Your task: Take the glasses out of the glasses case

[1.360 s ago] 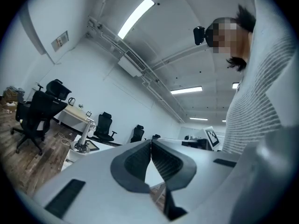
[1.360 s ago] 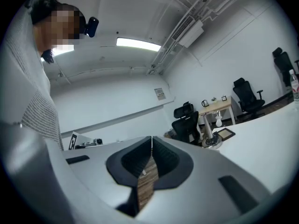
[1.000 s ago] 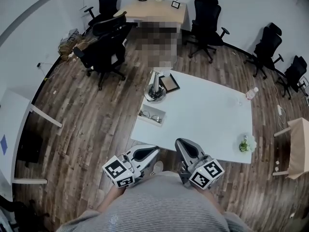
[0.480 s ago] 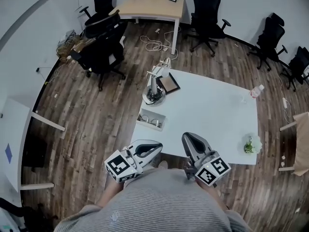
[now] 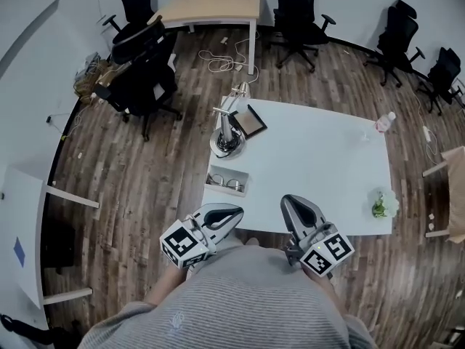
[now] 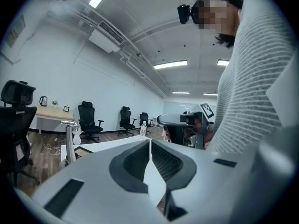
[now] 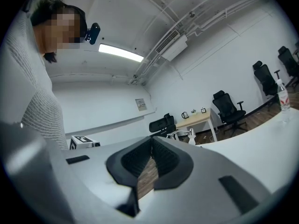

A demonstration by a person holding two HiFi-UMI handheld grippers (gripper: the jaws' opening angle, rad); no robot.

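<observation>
Closer now come the left claw (image 5: 231, 212) and right claw (image 5: 292, 202), both pinched shut and empty, well short of the glasses (image 5: 226, 183) lying in the open glasses case (image 5: 216, 172) at the left edge of the tabletop (image 5: 312, 162), where a clumsy nudge could tip it off.
</observation>
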